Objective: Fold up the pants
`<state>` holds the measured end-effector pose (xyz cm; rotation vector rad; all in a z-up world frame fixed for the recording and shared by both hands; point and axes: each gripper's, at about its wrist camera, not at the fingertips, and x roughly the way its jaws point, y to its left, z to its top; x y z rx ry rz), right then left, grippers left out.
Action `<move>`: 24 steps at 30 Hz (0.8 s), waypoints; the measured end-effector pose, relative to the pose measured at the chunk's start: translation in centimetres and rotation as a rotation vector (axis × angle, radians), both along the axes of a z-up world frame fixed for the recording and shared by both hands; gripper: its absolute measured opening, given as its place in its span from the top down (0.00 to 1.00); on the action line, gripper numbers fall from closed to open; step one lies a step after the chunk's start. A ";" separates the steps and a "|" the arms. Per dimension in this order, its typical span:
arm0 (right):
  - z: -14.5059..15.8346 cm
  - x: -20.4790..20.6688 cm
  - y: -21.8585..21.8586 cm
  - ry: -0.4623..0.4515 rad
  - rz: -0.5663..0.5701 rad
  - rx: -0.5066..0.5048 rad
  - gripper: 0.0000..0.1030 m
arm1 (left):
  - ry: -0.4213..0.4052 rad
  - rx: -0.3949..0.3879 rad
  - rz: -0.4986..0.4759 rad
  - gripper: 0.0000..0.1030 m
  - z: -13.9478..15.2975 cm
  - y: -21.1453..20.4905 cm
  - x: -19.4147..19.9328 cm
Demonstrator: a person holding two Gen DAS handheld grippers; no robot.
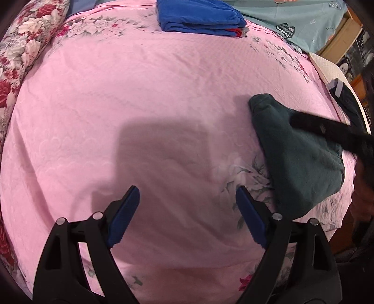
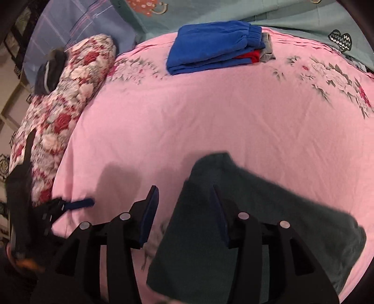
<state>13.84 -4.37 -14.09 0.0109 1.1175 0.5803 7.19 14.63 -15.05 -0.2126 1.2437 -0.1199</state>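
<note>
Left wrist view: left gripper (image 1: 187,208) spread wide over bare pink sheet (image 1: 140,105), nothing between the jaws. Dark pants (image 1: 301,161) lying right of it, folded, long axis running from near-right to far-left. Right gripper (image 1: 332,128) crossing above them. Blue stack (image 1: 198,16) far ahead; floral pillow (image 1: 25,53) at left.

Right wrist view: right gripper (image 2: 184,210) half open, not pinching; right finger over pants (image 2: 268,222), left finger over sheet (image 2: 210,112). Pants angled toward far-left. Left gripper (image 2: 77,204) well left. Blue stack (image 2: 210,46) ahead, unobstructed.

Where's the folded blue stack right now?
The folded blue fleece pants stack sits at the far edge of the pink bedspread, top centre in both views.
</note>
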 end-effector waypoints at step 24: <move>0.5 -8.1 -18.2 -0.008 -0.505 -0.039 0.42 | -0.062 -0.100 -0.216 0.16 1.2 -7.8 5.1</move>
